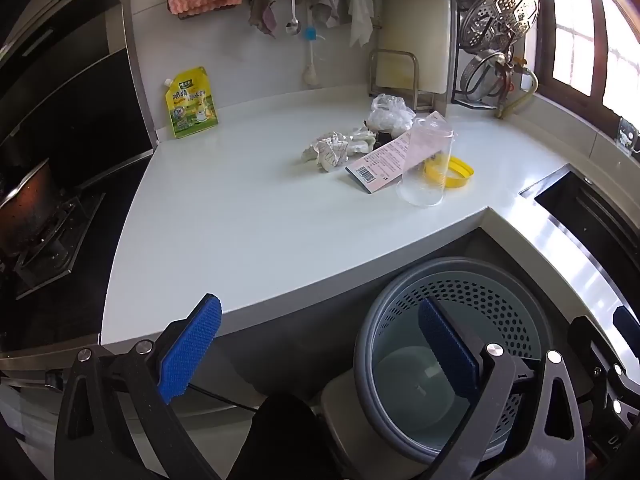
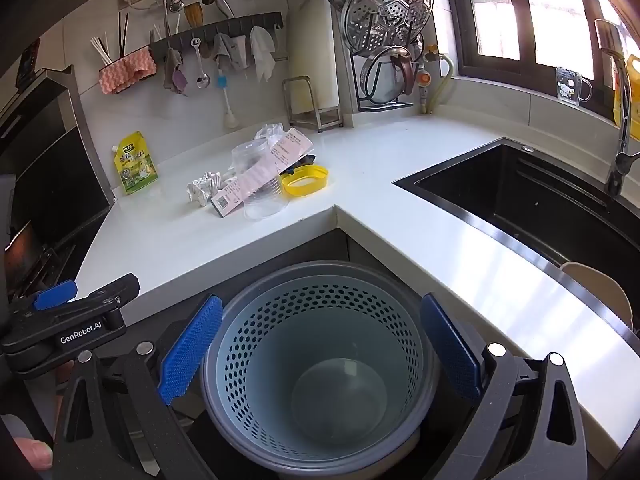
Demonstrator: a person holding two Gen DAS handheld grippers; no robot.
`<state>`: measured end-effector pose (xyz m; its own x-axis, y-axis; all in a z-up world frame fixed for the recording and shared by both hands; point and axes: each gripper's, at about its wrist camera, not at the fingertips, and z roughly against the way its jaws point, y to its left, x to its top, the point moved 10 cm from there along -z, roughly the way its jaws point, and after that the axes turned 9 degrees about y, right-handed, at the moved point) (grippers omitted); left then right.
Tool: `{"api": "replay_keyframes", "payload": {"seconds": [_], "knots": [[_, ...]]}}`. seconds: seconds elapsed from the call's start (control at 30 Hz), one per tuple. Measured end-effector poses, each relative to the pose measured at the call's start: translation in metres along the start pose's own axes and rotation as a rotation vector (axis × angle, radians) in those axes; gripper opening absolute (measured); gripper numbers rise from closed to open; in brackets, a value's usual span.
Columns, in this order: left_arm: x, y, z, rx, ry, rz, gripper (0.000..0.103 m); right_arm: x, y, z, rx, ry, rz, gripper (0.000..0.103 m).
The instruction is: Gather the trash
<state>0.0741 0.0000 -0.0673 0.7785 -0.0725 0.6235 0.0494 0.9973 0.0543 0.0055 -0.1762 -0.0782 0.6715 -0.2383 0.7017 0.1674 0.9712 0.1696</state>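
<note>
White bench [image 1: 240, 208] carries the trash near its inner corner: crumpled paper [image 1: 326, 150], receipt [image 1: 380, 162], clear cup [image 1: 426, 164], yellow lid [image 1: 450, 172] and plastic bag [image 1: 390, 112], all bunched together. Below that corner stands the grey bin [image 2: 320, 360]. Left gripper [image 1: 316, 356] and right gripper [image 2: 320, 356] both gape wide, holding nothing.

Home kitchen: black sink [image 2: 520, 200], white countertop [image 1: 240, 208], stove [image 1: 44, 240] (utensils hung above).
</note>
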Motion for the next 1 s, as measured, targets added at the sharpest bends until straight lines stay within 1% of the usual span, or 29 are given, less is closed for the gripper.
{"api": "replay_keyframes", "payload": {"seconds": [1.0], "knots": [[0.0042, 0.0002, 0.0066, 0.007, -0.007, -0.015, 0.097, 0.0032, -0.0022, 0.0039, -0.001, -0.004, 0.001, 0.095]]}}
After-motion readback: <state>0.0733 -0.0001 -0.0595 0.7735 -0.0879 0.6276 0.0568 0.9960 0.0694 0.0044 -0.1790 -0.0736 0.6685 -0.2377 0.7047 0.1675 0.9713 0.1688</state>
